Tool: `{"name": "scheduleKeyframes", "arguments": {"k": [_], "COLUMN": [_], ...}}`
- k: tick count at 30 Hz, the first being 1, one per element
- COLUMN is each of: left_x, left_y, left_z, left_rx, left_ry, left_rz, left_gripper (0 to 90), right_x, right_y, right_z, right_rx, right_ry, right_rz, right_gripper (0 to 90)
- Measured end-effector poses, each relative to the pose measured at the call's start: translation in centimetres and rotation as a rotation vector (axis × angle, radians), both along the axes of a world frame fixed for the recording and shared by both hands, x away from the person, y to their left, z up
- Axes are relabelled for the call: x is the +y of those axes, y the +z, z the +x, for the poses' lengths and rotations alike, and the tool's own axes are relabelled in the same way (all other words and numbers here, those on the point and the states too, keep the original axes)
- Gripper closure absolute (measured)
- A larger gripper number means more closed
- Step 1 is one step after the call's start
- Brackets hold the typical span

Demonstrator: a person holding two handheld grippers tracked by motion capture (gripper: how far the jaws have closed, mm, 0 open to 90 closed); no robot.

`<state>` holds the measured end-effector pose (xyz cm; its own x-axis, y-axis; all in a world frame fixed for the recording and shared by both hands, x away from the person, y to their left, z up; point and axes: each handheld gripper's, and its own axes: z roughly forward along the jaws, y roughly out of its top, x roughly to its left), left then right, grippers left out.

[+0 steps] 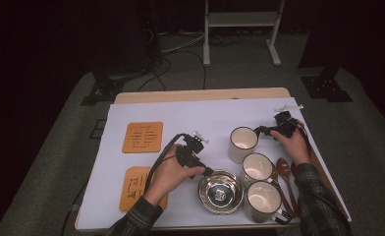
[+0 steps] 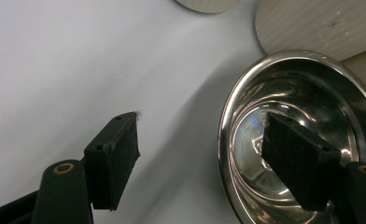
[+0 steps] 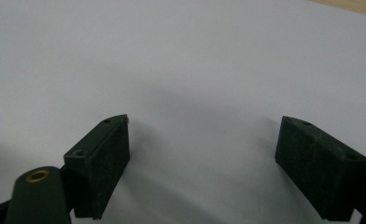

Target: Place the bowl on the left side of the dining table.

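Steel bowl [image 1: 220, 191] at lower centre of the high view, near the table's front edge. Left gripper [image 2: 204, 158] straddles the bowl's left rim, jaws apart, not yet clamped. Mugs [image 1: 258, 167] crowd its right; bare sheet lies left. Right gripper [image 3: 204, 158], farther, open, empty.

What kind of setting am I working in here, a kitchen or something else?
Probably a staged recording bench rather than a kitchen: the table carries a plain white sheet, dark drapes hang all round, and equipment stands and cables sit on the grey floor behind it.
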<state>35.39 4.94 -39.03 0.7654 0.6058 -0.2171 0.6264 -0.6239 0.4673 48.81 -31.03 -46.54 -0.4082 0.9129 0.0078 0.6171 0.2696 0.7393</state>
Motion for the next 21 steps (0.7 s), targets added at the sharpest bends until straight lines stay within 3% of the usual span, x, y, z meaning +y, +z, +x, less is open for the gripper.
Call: {"name": "scheduleKeyframes", "arguments": {"k": [21], "left_x": [-1.4], "left_y": [-2.3], "left_z": [-0.1], "left_rx": [0.023], "left_ry": [-0.026], "left_rz": [0.048], "left_gripper": [30.6], "right_x": [0.0], "right_y": [0.0], "right_z": [0.0], "right_rx": [0.000], "right_ry": [0.000], "right_rz": [0.001], "right_gripper": [16.1]}}
